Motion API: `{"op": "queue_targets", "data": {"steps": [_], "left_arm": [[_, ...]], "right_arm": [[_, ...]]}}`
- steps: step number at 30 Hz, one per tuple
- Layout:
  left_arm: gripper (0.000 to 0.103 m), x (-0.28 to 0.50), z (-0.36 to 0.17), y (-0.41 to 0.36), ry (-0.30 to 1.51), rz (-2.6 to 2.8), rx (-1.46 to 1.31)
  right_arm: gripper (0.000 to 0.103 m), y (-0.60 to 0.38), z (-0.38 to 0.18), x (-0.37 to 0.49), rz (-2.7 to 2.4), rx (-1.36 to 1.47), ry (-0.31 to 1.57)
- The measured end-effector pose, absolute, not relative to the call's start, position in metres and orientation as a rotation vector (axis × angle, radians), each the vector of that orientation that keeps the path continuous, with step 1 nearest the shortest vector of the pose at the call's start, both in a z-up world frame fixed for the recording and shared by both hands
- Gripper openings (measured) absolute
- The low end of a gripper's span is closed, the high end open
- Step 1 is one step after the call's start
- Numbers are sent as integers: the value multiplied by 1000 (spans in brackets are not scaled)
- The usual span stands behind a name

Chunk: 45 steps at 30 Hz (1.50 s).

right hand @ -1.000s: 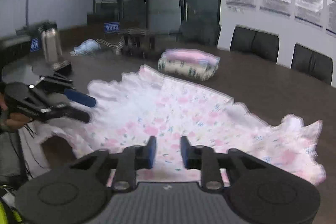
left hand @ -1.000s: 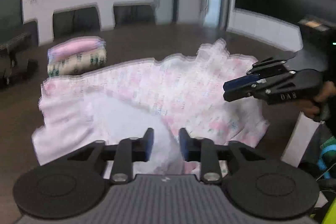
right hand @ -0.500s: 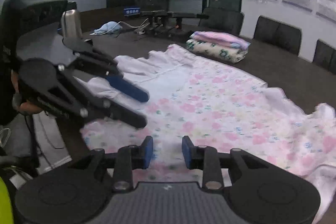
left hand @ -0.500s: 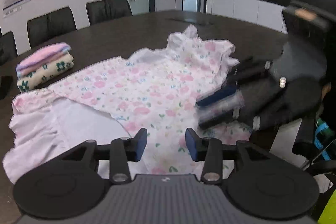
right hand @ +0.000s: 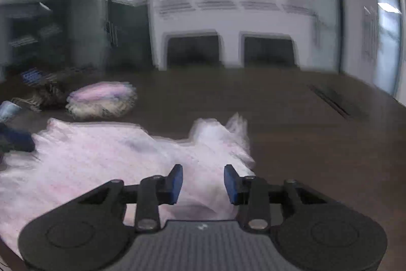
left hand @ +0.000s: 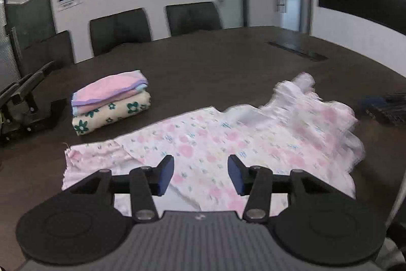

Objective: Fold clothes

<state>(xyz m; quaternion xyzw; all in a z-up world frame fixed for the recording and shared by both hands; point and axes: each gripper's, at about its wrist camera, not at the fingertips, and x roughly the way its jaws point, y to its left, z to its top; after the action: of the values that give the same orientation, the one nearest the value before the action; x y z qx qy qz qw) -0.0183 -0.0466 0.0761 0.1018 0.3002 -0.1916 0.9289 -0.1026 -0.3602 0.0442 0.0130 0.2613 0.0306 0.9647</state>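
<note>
On dark wood table (left hand: 228, 62), thin ruffled floral garment (left hand: 228, 144) spread flat; both hand-held grippers, left (left hand: 201, 175), right (right hand: 203, 180), spread, empty

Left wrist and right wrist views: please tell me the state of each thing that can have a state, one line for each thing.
Left gripper: open, holds nothing, above the near edge of the garment.
Right gripper: open, holds nothing, above the garment's ruffled end.
Floral garment: spread flat on the table, not yet folded, one end bunched.
Pink cloth: folded, on top of the stack.
Cream flowered cloth: folded, under the pink one.
Table: bears all of these.
</note>
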Motion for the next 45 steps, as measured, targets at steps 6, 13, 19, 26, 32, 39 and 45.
{"op": "queue_targets", "data": {"steps": [6,13,19,26,32,39,45], "left_arm": [[57,-11,37,-92,636,-477,309],[57,-15,11,-101,659,-466,327],[58,-15,5,-91,653,-466,290],[59,-13,3,-84,641,-477,267],[61,-11,2,-81,641,-486,242],[63,-10,1,-74,649,-495,212],[63,6,5,-45,689,-452,11]], "right_arm": [[40,-348,9,-125,107,-21,603],[0,-348,2,-116,70,1,559],[0,-305,44,-174,116,-302,221],[40,-367,34,-133,-45,137,479],[52,-419,9,-103,-18,614,494],[8,-383,23,-60,4,489,510],[8,-206,35,-77,178,-509,446]]}}
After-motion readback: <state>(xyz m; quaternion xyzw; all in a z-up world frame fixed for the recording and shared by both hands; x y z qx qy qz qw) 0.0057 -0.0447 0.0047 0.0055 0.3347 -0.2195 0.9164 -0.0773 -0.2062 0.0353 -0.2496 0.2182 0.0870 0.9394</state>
